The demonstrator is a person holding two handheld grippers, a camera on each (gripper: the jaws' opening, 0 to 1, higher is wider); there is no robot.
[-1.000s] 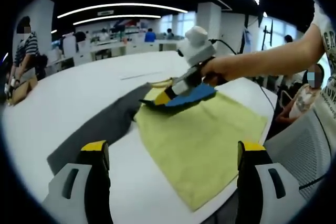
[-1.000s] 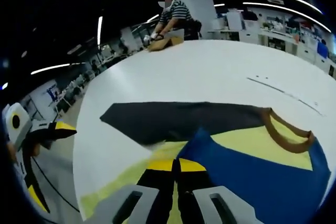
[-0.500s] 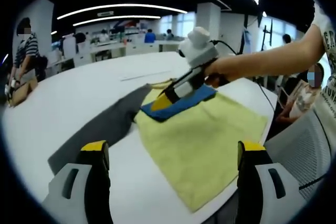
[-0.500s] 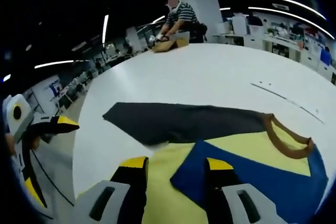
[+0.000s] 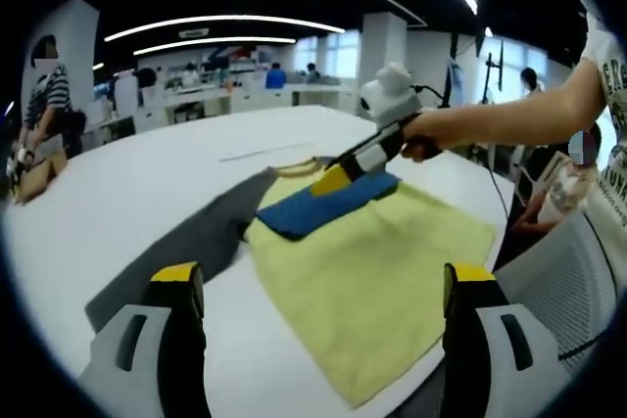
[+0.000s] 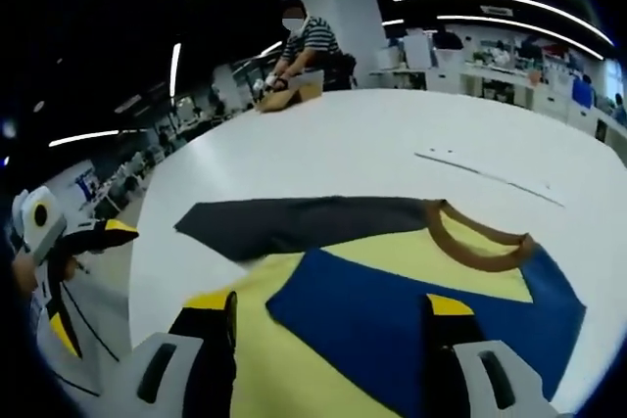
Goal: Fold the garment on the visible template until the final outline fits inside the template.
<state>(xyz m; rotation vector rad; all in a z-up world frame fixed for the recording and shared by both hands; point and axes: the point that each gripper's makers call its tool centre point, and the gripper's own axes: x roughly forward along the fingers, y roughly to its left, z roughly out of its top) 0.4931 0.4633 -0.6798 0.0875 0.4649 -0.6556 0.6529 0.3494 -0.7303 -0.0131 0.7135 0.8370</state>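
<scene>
white table (image 5: 127,183), person in stripes (image 6: 299,41)

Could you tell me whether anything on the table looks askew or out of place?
The yellow garment lies mostly off the dark grey template, beside it and reaching the table's edge. Only its blue sleeve is folded in.
</scene>
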